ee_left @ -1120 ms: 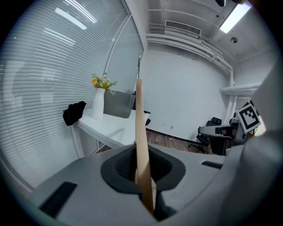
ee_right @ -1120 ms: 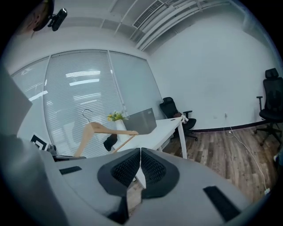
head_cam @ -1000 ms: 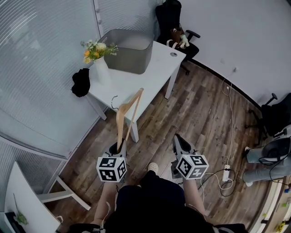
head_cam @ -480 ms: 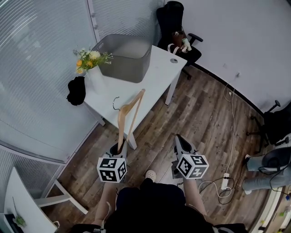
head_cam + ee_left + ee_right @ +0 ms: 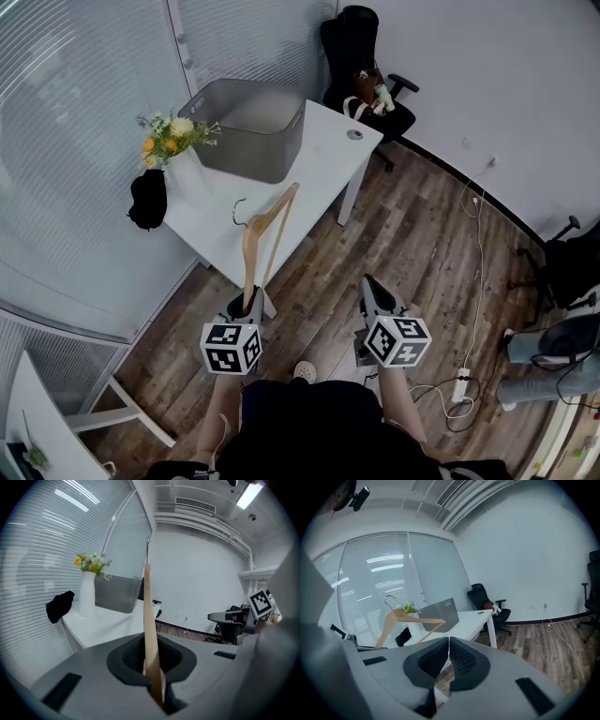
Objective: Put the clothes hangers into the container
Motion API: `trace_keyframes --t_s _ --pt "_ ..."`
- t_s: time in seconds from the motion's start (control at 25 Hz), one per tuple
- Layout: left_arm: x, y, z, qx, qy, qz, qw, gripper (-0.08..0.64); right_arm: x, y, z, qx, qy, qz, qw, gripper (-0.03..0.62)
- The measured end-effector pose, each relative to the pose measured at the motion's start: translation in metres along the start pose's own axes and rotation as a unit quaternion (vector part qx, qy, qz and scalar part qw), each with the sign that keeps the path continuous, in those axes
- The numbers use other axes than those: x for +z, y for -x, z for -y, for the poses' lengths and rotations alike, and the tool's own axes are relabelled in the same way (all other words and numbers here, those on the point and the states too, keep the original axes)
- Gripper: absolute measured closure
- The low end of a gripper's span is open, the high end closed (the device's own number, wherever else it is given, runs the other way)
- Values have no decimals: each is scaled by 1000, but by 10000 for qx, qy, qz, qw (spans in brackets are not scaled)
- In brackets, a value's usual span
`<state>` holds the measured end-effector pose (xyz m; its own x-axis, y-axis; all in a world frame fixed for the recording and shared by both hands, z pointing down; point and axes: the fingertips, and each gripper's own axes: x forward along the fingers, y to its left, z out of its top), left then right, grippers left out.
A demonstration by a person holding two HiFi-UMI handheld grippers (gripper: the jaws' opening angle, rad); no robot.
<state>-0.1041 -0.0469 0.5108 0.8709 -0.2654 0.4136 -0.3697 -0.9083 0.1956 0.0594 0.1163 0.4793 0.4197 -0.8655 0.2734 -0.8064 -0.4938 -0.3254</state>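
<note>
- Wood-plank floor (image 5: 422, 234) under both tongs, runs fwd & R.
- White table (image 5: 319, 159) just fwd of left tongs (image 5: 246, 302).
- Black office chair (image 5: 356, 47) beyond table, by far wall.
- Blinds (image 5: 66, 141) full ht, L of left tongs.
- Plain white wall (image 5: 506, 75) fwd-R of right tongs (image 5: 367, 283).
- Ceiling strip light (image 5: 248, 494) on, overhead.

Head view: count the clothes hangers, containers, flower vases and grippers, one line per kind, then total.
Light wooden clothes hanger: 1
Grey plastic container: 1
White vase with flowers: 1
Grippers: 2 (left gripper, right gripper)
Total: 5
</note>
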Motion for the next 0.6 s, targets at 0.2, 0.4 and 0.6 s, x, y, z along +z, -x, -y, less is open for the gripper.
trace_keyframes --t_s 0.2,0.4,0.6 --pt "-3 -6 12 -60 -3 -6 10000 531 -1 6 11 -47 1 -4 10000 563" --pt "-14 -1 24 -175 -71 -133 9997 531 -15 20 16 -163 -129 -66 9998 563" --pt "-21 0 24 -200 -130 -205 9995 531 -28 26 15 -188 -208 -105 9996 563"
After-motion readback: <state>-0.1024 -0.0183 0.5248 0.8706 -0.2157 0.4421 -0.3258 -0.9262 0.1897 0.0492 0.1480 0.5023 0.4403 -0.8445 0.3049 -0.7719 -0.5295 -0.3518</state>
